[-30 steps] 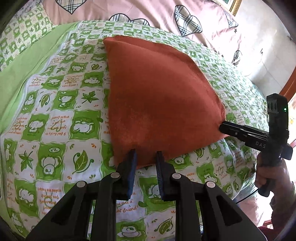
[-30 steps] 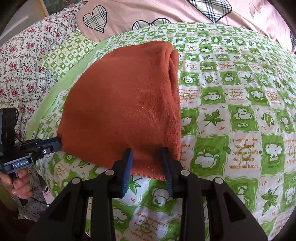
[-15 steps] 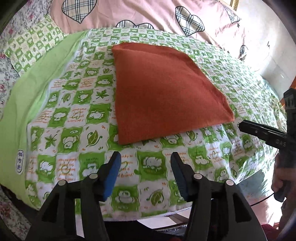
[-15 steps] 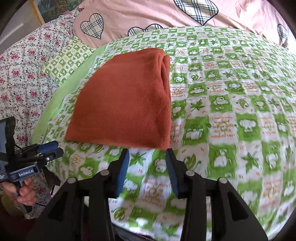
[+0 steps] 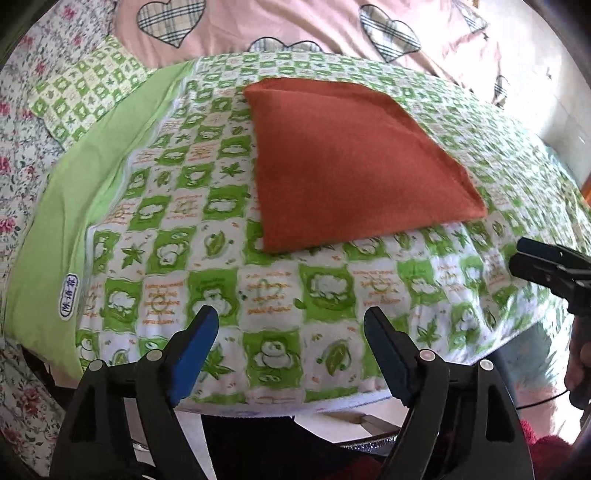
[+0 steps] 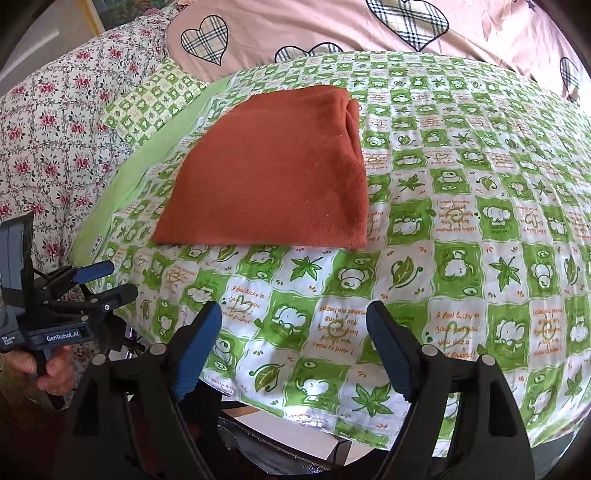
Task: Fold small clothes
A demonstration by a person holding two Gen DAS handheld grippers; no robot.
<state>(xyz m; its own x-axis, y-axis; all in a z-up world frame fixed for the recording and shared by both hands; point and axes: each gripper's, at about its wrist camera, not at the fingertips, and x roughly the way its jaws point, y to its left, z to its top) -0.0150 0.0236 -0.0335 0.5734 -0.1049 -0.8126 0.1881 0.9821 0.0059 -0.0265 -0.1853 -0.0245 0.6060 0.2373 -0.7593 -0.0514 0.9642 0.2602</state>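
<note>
Nearest the lens, the left gripper (image 5: 290,319) was seen with its jaws spread wide and nothing between them; the jaws had just been opening, and only the patterned bedcover showed in the gap. The right gripper (image 6: 294,314) was found in the same condition, released, jaws just opened, nothing caught. Both were held back over the near edge of the bed, clear of the cloth, which reads as a let-go after a fold was laid down: the corners were judged to have been set and the tools drawn off so the cloth would not be dragged. In the right view, the left gripper was seen at the left margin, gripped from below by a hand (image 6: 51,373). Just beyond the grippers lay the green and white bedcover (image 5: 332,291), printed with animals and leaves, which served as the folding surface. On it, apart from both tools, the rust-orange cloth (image 5: 354,158) rested flat, toward the middle of the bedcover. It was noted as a folded piece of soft, slightly fuzzy fabric, several layers thick, with a rolled, doubled edge visible along its right side in the right view (image 6: 273,173). Its outline was roughly four-sided, its corners fairly square, no loose flap showing. Further off, a pale green sheet (image 5: 92,173) bordered the cover, and a pink quilt (image 6: 332,26) with checked hearts was seen behind.
</note>
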